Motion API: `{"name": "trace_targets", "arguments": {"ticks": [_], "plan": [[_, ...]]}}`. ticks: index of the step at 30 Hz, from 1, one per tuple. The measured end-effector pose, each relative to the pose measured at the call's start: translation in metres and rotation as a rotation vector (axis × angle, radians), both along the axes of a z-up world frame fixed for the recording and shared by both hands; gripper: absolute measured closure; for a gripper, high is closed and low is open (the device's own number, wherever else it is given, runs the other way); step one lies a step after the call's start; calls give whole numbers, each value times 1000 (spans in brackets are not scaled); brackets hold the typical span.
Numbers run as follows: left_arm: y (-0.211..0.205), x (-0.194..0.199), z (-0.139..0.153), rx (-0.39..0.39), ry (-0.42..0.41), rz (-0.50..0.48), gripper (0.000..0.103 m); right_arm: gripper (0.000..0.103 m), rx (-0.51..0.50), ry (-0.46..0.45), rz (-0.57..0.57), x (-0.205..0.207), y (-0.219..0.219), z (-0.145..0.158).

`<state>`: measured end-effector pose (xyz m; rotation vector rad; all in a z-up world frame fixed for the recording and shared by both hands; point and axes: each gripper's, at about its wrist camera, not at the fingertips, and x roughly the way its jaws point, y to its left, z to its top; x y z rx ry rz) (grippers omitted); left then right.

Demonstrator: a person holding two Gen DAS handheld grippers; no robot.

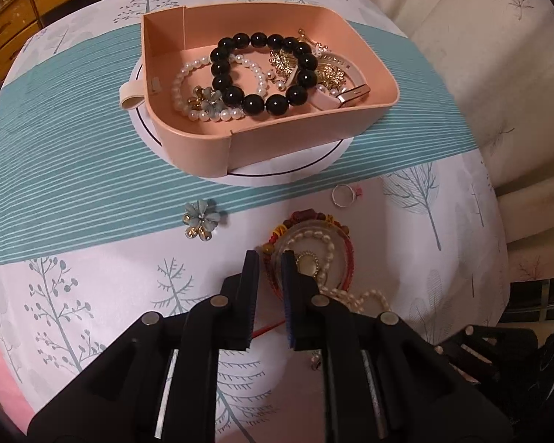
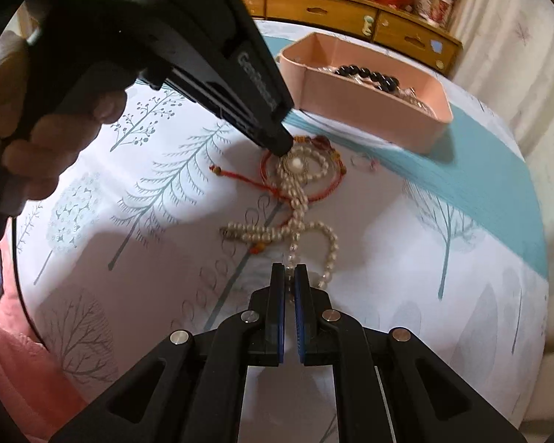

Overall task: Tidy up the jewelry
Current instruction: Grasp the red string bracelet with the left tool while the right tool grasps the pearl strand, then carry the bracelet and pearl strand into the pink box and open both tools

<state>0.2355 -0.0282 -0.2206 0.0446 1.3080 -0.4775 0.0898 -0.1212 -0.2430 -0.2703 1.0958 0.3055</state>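
A pink tray (image 1: 314,133) on a white round base holds a black bead bracelet (image 1: 262,74), pearl strands and gold pieces. On the cloth lie a pearl necklace with a round pendant (image 2: 295,199), a red cord bracelet (image 1: 345,243), a silver ring (image 1: 342,195) and a blue flower brooch (image 1: 201,219). My left gripper (image 1: 270,258) is down at the left rim of the red bracelet and pendant, its jaws narrowly apart around it; it also shows in the right wrist view (image 2: 277,147). My right gripper (image 2: 289,269) is closed on the necklace's near end.
The table carries a white cloth with tree prints and a teal striped band (image 1: 74,170). A wooden drawer cabinet (image 2: 351,11) stands behind. A cream sofa cover (image 1: 480,55) lies to the right. A pink cloth (image 2: 11,369) lies at the near left.
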Motion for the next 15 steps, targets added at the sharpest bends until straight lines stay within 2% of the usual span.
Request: {"name": "trace_targets", "arguments": {"ticks": [15], "plan": [[-15, -3, -3, 48, -57, -45, 93, 99, -118, 47, -187, -38, -47, 8]]}}
